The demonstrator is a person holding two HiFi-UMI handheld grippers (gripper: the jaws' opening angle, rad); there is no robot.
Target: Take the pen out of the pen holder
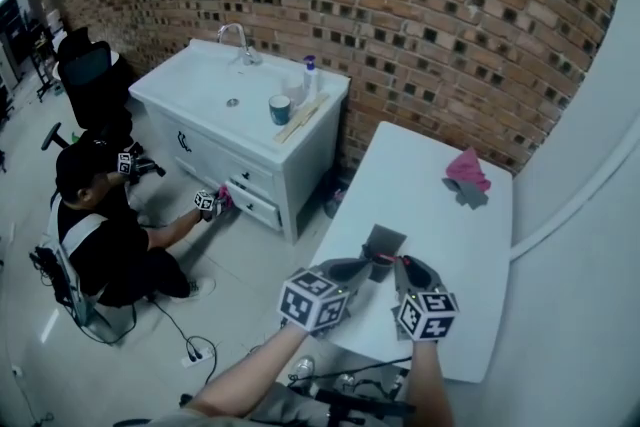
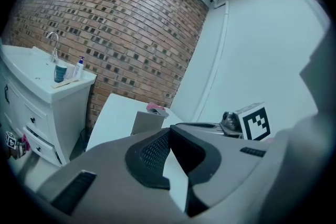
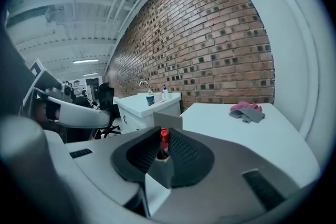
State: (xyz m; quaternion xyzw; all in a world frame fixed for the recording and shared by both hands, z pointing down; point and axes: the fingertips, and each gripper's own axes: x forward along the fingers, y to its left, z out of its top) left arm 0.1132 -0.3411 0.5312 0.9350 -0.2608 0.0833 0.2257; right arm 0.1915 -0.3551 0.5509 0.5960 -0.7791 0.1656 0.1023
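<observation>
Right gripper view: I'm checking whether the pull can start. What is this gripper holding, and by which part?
The right gripper holds the red pen by its upper end, with a pad on each side. Its lower end is in the pen holder.

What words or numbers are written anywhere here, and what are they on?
No words or numbers can be read.
On the marker cubes: black-and-white squares only, no letters.
On the white bottle: label too small to read.
On the red pen: no print visible.
</observation>
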